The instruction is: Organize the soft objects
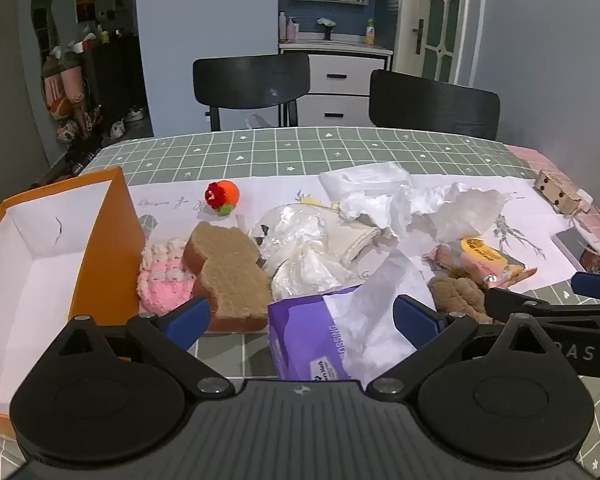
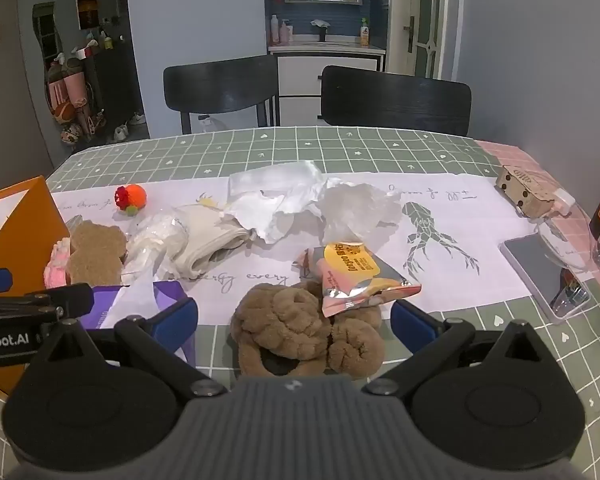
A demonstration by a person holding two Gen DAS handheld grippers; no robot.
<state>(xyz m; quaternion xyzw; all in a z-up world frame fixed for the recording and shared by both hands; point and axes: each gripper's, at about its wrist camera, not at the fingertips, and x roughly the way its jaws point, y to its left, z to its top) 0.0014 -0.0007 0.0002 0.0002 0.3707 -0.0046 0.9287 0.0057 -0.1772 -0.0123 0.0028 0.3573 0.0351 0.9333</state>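
Seemingly idle, the left gripper (image 1: 300, 316) gapes wide and empty above a purple tissue pack (image 1: 300, 340); an orange cardboard box (image 1: 60, 248) sits left. Next view: the right gripper (image 2: 294, 316) also spreads wide, empty, straddling a brown plush toy (image 2: 300, 328) under a pink snack packet (image 2: 352, 276).
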